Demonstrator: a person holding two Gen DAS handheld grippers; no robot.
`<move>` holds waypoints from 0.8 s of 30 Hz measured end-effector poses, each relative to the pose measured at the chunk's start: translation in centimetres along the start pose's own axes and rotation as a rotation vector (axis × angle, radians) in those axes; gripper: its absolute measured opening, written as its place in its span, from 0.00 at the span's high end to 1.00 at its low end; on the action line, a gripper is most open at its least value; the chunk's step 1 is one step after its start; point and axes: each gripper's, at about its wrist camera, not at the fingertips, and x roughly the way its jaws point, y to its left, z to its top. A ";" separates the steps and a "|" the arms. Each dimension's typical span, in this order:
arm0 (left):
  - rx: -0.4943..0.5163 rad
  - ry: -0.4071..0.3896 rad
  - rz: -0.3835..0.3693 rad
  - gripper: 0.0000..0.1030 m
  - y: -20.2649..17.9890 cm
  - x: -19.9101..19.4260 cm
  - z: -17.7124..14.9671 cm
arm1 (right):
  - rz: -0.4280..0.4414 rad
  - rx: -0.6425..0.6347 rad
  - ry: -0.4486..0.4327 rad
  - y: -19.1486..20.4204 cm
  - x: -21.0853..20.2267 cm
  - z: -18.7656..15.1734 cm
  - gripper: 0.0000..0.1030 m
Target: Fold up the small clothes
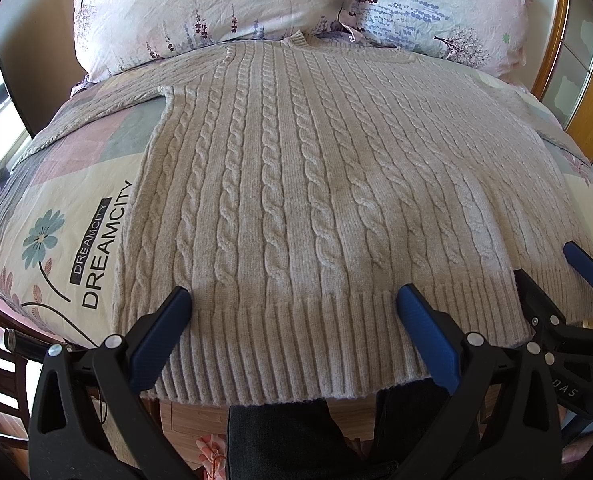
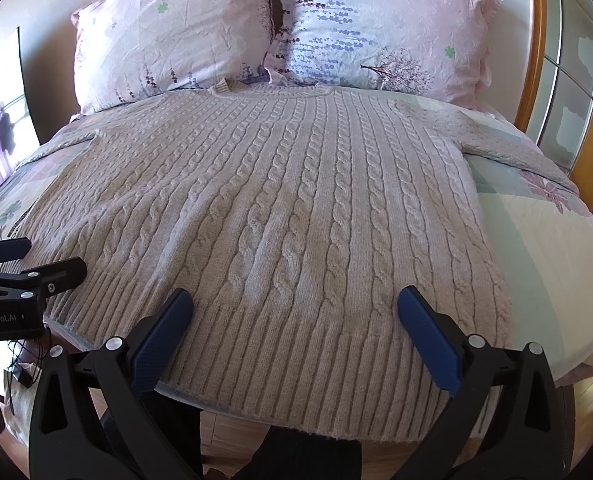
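Both hand-held grippers hover over the near hem of a beige cable-knit sweater (image 1: 296,184), each with its black plastic arms and blue textured pads spread wide apart, gripping nothing. From its own camera, the left gripper (image 1: 294,308) frames the hem's left half, its fingers (image 1: 164,336) just above the ribbed band; the right gripper (image 1: 556,280) shows at the far right edge of that view, also parted. From the right wrist camera, the right gripper (image 2: 294,308) frames the hem's right half, and the left gripper (image 2: 32,260) appears at the left edge as two slim black tips held apart.

The sweater lies flat and spread open on a bed, neckline toward the headboard, sleeves stretched out to either side. Its body carries raised rope-like cables running lengthwise between plain knit strips, and the hem is a band of narrow vertical ribs that overhangs the bed's near edge slightly.

Under it is a smooth patchwork-print bedsheet (image 1: 76,200) in cream, pink and grey-green blocks, with a teal flower and the word DREAMCITY. Two crinkled pale pink floral pillows (image 2: 184,36) stand against the headboard, touching the neckline. A curved glossy wooden bed frame (image 2: 536,40) rims the right side.
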 end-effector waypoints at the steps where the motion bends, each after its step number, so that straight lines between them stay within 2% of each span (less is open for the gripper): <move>1: 0.003 -0.002 0.000 0.02 0.0 0.0 0.0 | 0.017 -0.016 -0.005 -0.2 0.0 0.1 0.01; 3: 0.024 0.008 -0.006 0.02 0.1 0.1 0.3 | 0.061 -0.013 0.013 -1.3 0.1 1.1 0.01; 5: 0.016 0.019 -0.048 0.02 1.0 -0.2 1.0 | 0.074 0.078 -0.024 -4.6 -0.6 2.9 0.01; 7: -0.052 -0.035 -0.062 0.02 3.3 -1.0 2.3 | 0.050 0.239 -0.101 -10.8 -1.7 5.7 0.01; 9: -0.134 -0.119 -0.032 0.02 6.7 -2.0 4.1 | -0.002 0.421 -0.140 -17.7 -1.8 7.9 0.05; 10: -0.168 -0.155 -0.029 0.02 8.2 -2.3 4.8 | -0.015 0.528 -0.155 -21.7 -1.5 8.7 0.11; 11: -0.209 -0.197 -0.044 0.02 9.9 -2.4 5.5 | -0.027 0.616 -0.154 -25.0 -1.0 9.1 0.27; 13: -0.277 -0.259 -0.105 0.02 12.9 -2.2 6.6 | -0.049 0.829 -0.129 -32.4 1.1 9.4 0.38; 14: -0.321 -0.288 -0.140 0.02 14.4 -1.8 7.0 | -0.051 0.920 -0.116 -35.4 2.2 9.3 0.47; 15: -0.349 -0.308 -0.158 0.02 15.4 -1.4 7.4 | -0.057 0.994 -0.100 -38.2 3.4 9.3 0.51; 17: -0.389 -0.352 -0.190 0.02 17.6 -0.3 8.2 | -0.074 1.087 -0.070 -41.7 5.6 9.2 0.55; 19: -0.385 -0.349 -0.192 0.02 19.0 0.7 9.0 | -0.095 1.150 -0.055 -44.0 7.6 9.1 0.58; 21: -0.401 -0.315 -0.121 0.02 20.5 1.8 10.0 | -0.095 1.194 -0.041 -45.4 9.3 9.1 0.62; 24: -0.430 -0.291 -0.030 0.02 22.7 2.7 10.9 | -0.107 1.234 -0.068 -46.4 10.2 9.4 0.65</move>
